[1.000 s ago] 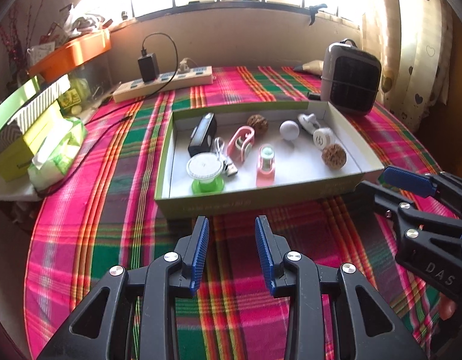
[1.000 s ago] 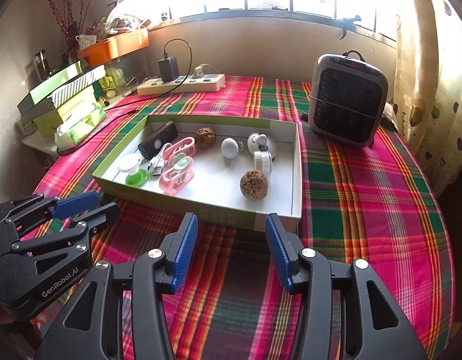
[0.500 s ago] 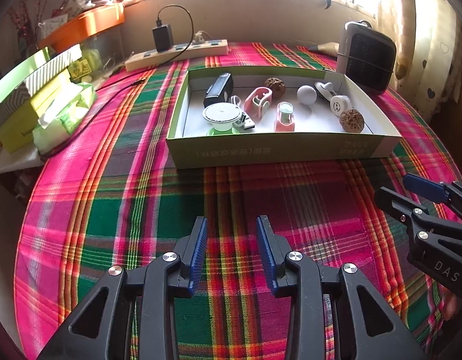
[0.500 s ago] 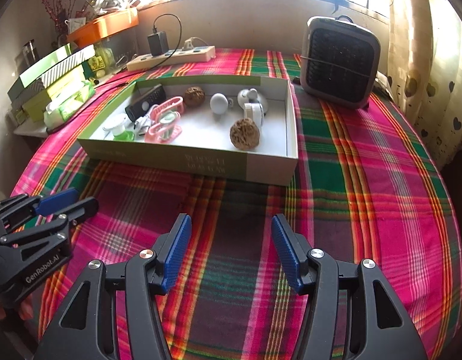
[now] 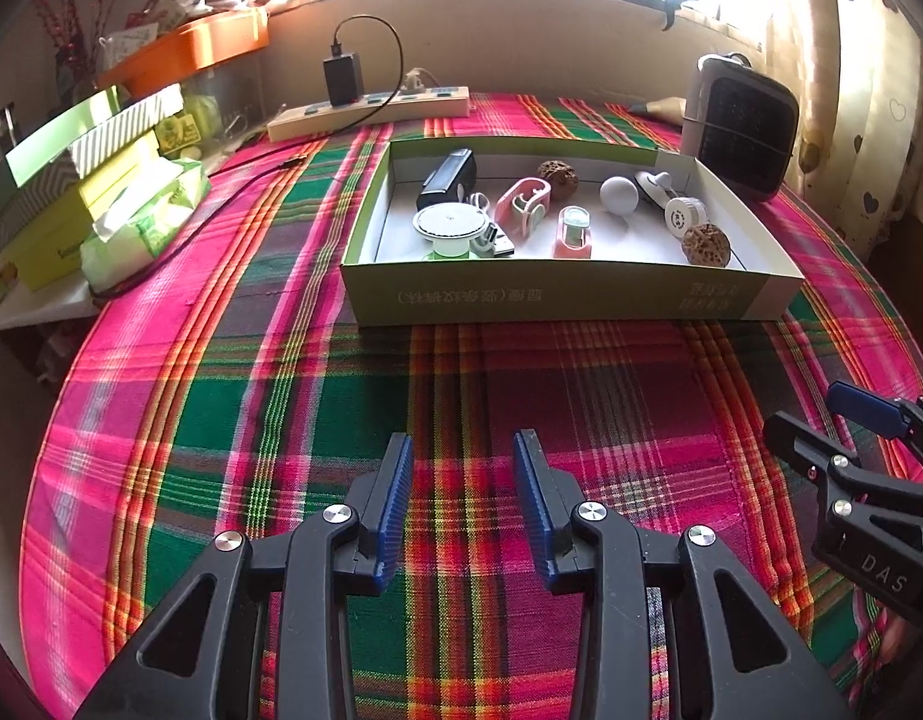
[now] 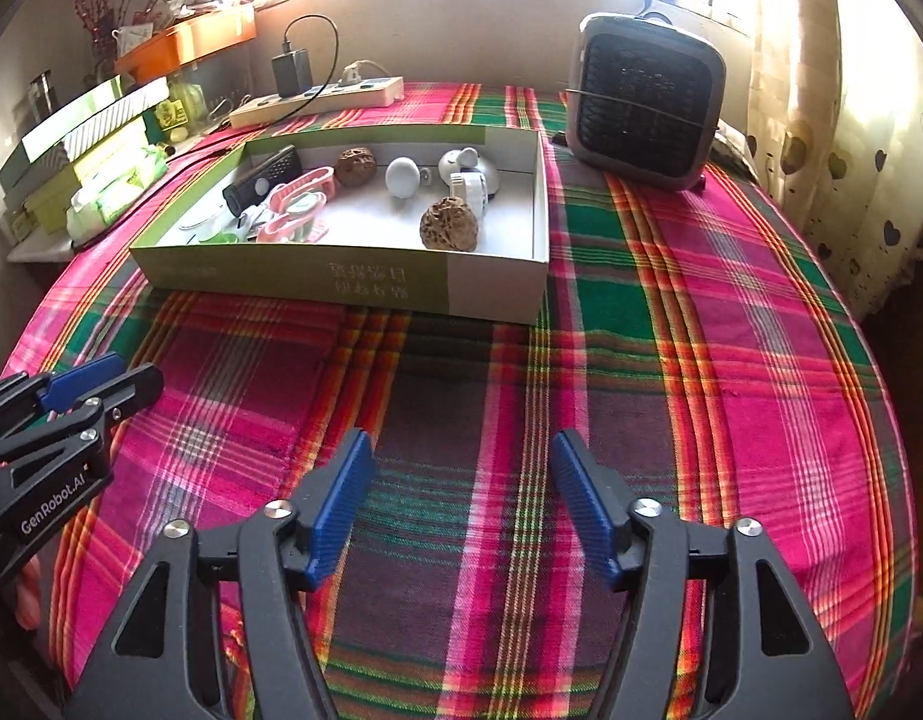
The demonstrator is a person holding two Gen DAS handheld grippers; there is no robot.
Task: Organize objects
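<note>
Now we have pulled both the left gripper (image 5: 461, 468) and right gripper (image 6: 461, 468) back, jaws apart and empty, and the shallow green cardboard box (image 5: 557, 297) of small objects sits farther in the upper frame, so organizing seems finished.

A lived-in home room by a sunny window.

A bright pink, green and orange plaid cloth (image 5: 233, 420) covers the desk; a heart-patterned cream curtain (image 6: 833, 138) hangs at the right. A small grey space heater (image 6: 644, 117), a beige power strip (image 5: 368, 114) with a black charger (image 5: 343, 78), and stacked green-and-yellow cardboard boxes (image 5: 71, 180) crowd the edges.
</note>
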